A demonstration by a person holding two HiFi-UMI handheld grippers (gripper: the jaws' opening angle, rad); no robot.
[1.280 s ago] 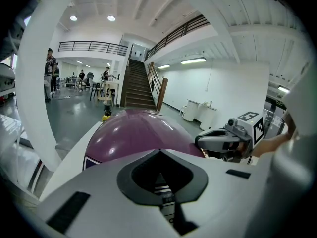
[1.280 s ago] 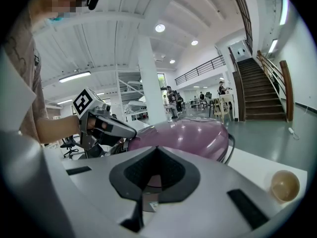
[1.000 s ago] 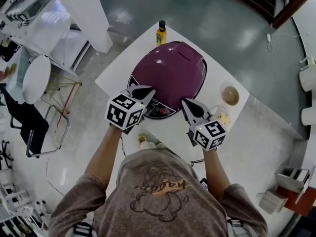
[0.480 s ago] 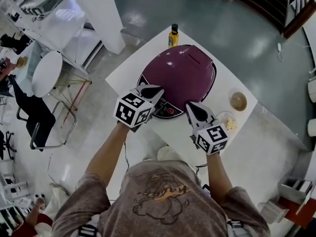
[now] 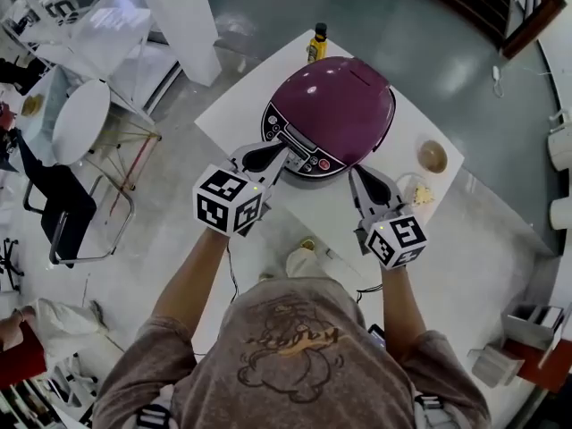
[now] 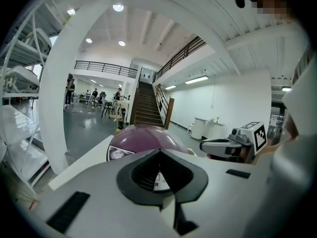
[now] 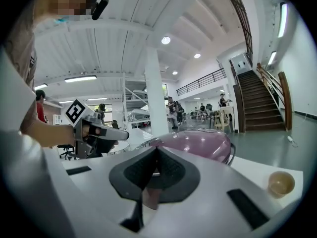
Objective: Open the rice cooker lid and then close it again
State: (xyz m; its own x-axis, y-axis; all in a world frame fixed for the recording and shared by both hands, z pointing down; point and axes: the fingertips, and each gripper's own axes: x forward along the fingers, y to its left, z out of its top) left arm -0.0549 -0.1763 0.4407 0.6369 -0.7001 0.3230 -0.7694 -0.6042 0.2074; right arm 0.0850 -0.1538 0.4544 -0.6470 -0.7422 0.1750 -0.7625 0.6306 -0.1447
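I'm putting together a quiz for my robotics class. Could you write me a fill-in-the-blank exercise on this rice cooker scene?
The rice cooker has its lid ____.
The lid's colour is ____.
In the head view, the small bowl lies to the cooker's ____.
The left tongs and right tongs are both ____.
Missing words: closed; purple; right; shut.
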